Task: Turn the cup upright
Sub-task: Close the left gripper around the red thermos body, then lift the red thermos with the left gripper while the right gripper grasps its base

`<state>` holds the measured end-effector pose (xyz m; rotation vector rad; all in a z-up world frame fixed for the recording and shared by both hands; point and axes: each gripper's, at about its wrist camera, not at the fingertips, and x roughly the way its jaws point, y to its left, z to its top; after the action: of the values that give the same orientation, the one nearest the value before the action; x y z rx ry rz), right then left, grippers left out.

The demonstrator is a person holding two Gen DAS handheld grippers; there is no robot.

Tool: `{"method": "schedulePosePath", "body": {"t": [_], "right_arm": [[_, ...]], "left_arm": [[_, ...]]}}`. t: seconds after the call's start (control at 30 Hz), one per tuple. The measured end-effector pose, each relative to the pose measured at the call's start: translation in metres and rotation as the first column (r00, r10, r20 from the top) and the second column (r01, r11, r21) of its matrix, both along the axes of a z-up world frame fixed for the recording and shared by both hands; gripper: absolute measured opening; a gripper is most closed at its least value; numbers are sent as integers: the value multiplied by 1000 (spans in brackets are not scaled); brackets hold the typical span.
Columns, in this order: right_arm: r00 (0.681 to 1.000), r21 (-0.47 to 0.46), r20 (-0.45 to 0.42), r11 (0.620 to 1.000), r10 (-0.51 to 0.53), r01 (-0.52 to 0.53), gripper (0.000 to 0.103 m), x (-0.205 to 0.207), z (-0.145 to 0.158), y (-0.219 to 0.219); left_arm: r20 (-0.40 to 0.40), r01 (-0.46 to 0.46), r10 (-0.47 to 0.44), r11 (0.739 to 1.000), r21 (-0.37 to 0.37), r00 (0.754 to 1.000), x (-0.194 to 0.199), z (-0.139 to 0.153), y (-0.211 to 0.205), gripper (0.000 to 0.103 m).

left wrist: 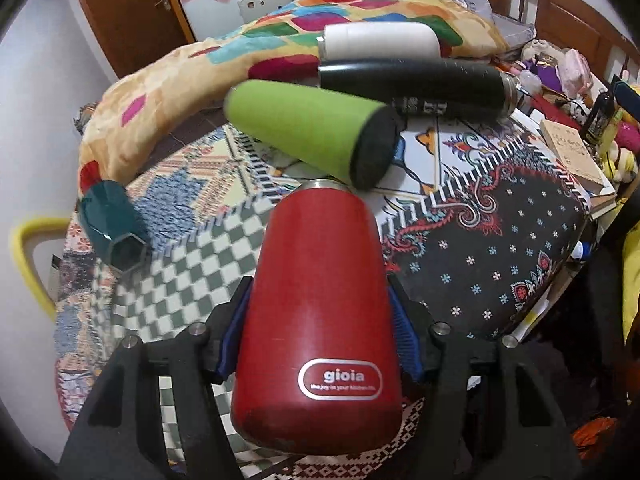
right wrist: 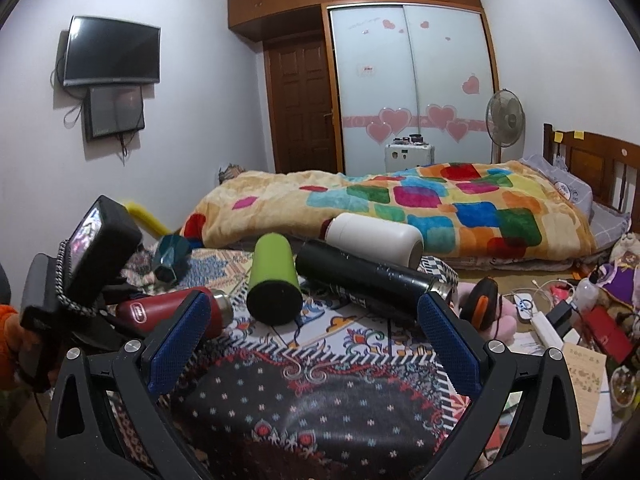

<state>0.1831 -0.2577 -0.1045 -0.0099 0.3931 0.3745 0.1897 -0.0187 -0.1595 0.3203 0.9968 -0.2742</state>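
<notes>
My left gripper (left wrist: 320,320) is shut on a red "gioia" cup (left wrist: 316,320); its blue pads press both sides. The cup lies along the fingers, its metal-rimmed end pointing away from the camera. It also shows in the right wrist view (right wrist: 176,308), lying low over the patterned cloth (right wrist: 320,400), with the left gripper's body and camera (right wrist: 80,264) behind it. A green cup (left wrist: 308,132) lies on its side just beyond. My right gripper (right wrist: 314,344) is open and empty above the cloth.
A black flask (left wrist: 416,84), a white cup (left wrist: 380,40) and a teal faceted cup (left wrist: 112,220) also lie on their sides on the cloth. A bed with a colourful blanket (right wrist: 400,200) is behind. Books and clutter (right wrist: 580,340) crowd the right edge.
</notes>
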Motion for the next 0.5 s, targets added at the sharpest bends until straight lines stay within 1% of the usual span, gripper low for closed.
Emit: {"method": "schedulePosePath", "body": {"t": [0.13, 0.2, 0.3, 0.4, 0.5], "right_arm": [[1000, -16, -24, 1000, 17, -17, 103, 3, -5, 4], [999, -22, -34, 1000, 19, -20, 103, 4, -7, 5], [998, -29, -52, 999, 26, -28, 103, 7, -9, 8], [997, -29, -69, 998, 45, -47, 103, 11, -7, 13], [995, -33, -70, 997, 67, -69, 103, 12, -2, 20]], "left_arm": [[8, 6, -6, 1000, -17, 1000, 1, -6, -2, 62], [-4, 11, -11, 1000, -28, 1000, 2, -10, -1, 62], [14, 18, -18, 1000, -19, 1000, 2, -8, -1, 62], [34, 23, -22, 999, -30, 999, -2, 2, 0, 63], [58, 15, -10, 996, -87, 998, -11, 21, 11, 63]]}}
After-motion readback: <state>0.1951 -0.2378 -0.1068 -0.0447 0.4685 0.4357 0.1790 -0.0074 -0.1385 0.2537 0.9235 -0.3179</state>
